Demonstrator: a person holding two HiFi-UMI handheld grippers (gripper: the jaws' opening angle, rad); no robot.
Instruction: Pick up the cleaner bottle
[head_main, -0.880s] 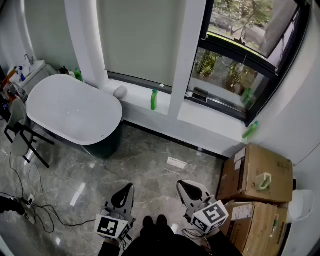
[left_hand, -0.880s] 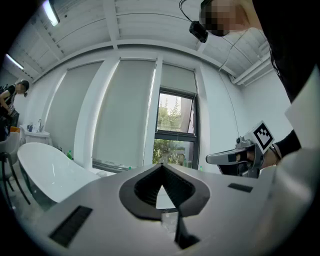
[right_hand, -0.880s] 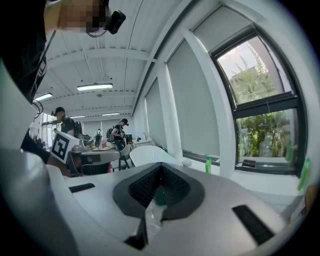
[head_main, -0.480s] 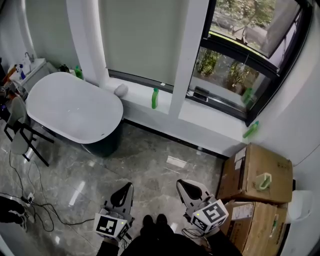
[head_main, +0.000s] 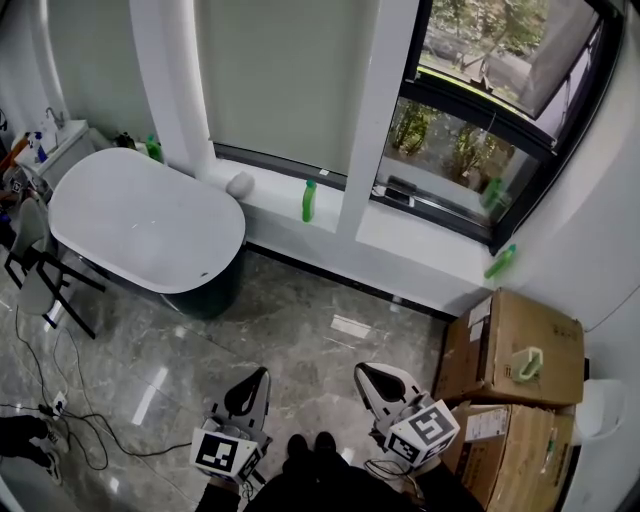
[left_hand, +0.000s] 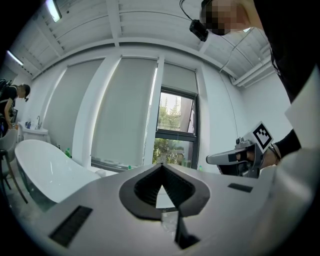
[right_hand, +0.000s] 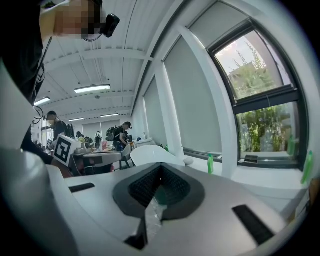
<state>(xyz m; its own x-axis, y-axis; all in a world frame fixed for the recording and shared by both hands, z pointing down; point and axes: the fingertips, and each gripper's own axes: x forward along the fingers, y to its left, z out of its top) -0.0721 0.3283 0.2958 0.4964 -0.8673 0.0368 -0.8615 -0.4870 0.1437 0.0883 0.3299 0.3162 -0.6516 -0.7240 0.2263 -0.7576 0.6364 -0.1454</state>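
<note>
Head view: marble floor (head_main: 300, 300), white tub (head_main: 140, 215) far left, window sill (head_main: 400, 235) along the far wall. A green cleaner bottle (head_main: 308, 199) stands upright on that sill, well apart from your left gripper (head_main: 256, 380) and right gripper (head_main: 366, 374).
Left gripper view: jaws together, nothing between.
Right gripper view: jaws together, empty.
Step, as judged: approach.
Next: walk in, part one gripper's jaws, close around the bottle's body.

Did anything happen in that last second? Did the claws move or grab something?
Nothing visibly changed. The left claw and right claw stay shut and empty, low over the floor, and the green bottle stands untouched on the window sill.
</note>
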